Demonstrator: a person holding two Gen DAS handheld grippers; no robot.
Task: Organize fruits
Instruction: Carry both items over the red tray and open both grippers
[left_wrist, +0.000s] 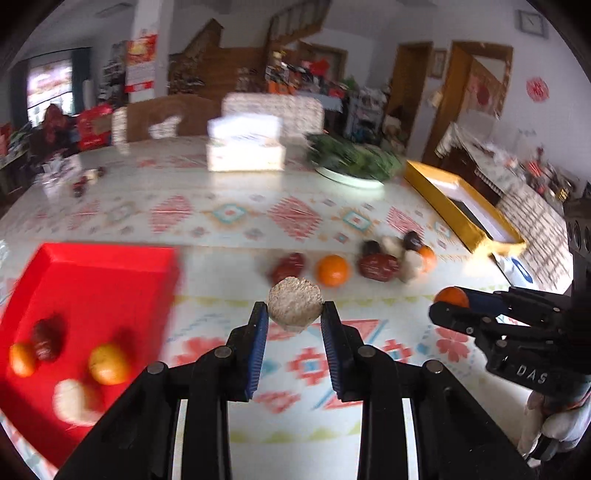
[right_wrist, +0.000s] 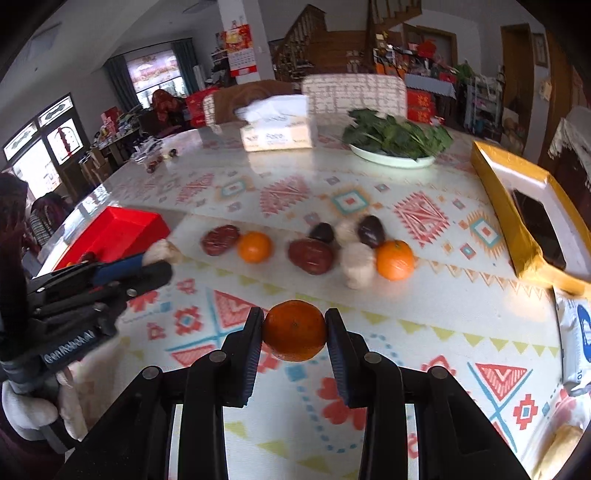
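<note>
My left gripper (left_wrist: 294, 314) is shut on a pale, rough round fruit (left_wrist: 294, 305), held above the patterned tablecloth just right of the red tray (left_wrist: 92, 266). The tray holds a dark red date (left_wrist: 48, 338), two oranges (left_wrist: 109, 363) and a pale fruit (left_wrist: 74, 402). My right gripper (right_wrist: 294, 328) is shut on an orange (right_wrist: 294, 335), also off the table. Beyond both grippers lies a loose row of fruit: red dates (right_wrist: 312, 256), oranges (right_wrist: 394, 259), pale fruits (right_wrist: 356, 264) and dark ones (right_wrist: 371, 230). In the right wrist view the left gripper (right_wrist: 155, 264) shows at the left, in front of the tray (right_wrist: 114, 229).
A tissue box (right_wrist: 277, 133) and a plate of greens (right_wrist: 397, 136) stand at the back of the table. An open gold box (right_wrist: 532, 214) lies along the right edge, with a white packet (right_wrist: 576, 343) nearer. Chairs stand behind the table.
</note>
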